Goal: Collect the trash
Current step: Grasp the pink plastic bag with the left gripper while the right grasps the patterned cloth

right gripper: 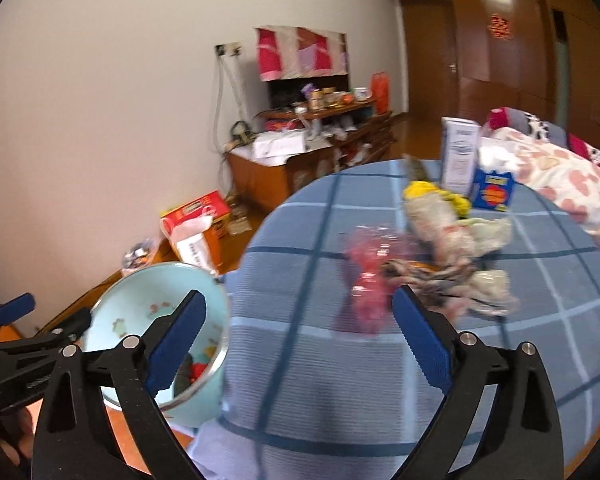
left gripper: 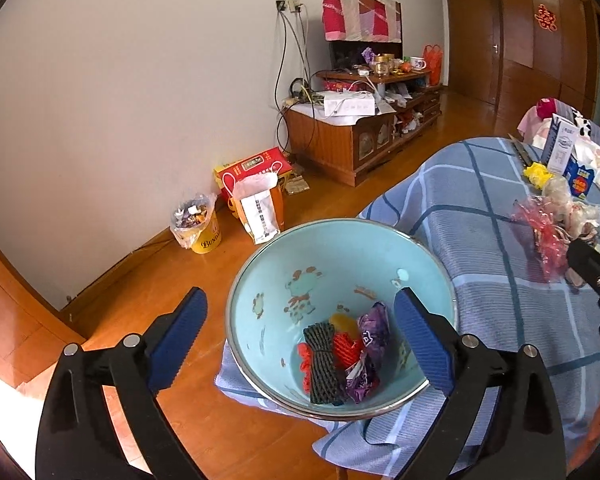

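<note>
A light blue enamel basin (left gripper: 300, 256) rests at the edge of a table with a blue checked cloth (left gripper: 480, 248). It holds black netting (left gripper: 322, 360), red netting and a purple wrapper (left gripper: 370, 340). My left gripper (left gripper: 300, 344) is open, with the basin's near side between its fingers. On the cloth lie a pink plastic wrapper (right gripper: 366, 276), crumpled pale bags (right gripper: 456, 248) and a yellow scrap (right gripper: 440, 194). My right gripper (right gripper: 298, 346) is open above the cloth, just short of the pink wrapper. The basin also shows in the right wrist view (right gripper: 140, 300).
A blue box (right gripper: 494, 192) and a white carton (right gripper: 458, 154) stand at the table's far side by a heart-print quilt (right gripper: 564, 184). On the wooden floor are a lined yellow bin (left gripper: 198, 224), a white bag (left gripper: 260, 208) and a TV cabinet (left gripper: 356, 136).
</note>
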`<state>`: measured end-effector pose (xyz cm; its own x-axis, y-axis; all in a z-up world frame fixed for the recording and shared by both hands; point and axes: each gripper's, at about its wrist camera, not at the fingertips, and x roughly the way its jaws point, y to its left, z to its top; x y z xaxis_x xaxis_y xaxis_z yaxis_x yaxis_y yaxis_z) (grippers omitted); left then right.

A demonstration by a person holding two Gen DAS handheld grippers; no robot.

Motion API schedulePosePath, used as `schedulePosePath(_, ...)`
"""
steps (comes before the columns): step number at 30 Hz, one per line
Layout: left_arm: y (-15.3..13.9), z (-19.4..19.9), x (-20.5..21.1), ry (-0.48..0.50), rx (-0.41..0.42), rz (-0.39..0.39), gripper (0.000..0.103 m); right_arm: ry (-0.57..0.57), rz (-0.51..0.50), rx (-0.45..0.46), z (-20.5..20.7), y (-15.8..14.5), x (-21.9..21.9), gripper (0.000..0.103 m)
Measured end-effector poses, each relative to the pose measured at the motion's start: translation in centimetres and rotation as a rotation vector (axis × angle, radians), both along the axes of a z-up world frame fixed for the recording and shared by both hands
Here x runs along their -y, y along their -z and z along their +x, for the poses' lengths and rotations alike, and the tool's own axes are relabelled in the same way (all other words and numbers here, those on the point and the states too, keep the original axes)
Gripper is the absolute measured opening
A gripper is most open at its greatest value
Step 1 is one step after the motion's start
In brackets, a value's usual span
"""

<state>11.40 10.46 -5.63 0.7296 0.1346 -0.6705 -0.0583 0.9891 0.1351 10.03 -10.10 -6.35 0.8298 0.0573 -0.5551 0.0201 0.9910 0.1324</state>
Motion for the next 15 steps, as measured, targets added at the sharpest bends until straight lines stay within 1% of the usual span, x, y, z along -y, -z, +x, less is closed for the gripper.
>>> schedulePosePath(5, -0.7, -0.9, 1.3, 0.02, 0.022, 0.018, 0.093, 0.029, 0.021, -0.02, -1.0, 0.0, 2.5, 0.093)
schedulePosePath(9, -1.0, -1.4, 2.5, 0.041, 0.03, 0.021, 0.093, 0.076, 0.01, -0.023, -2.3, 0.1, 4.5, 0.093)
schedulePosePath(15, -0.4, -1.3, 4.7, 0.092, 0.018, 0.02, 0.093, 0.15, 0.032, -0.04, -3.3, 0.5, 8.1, 0.092)
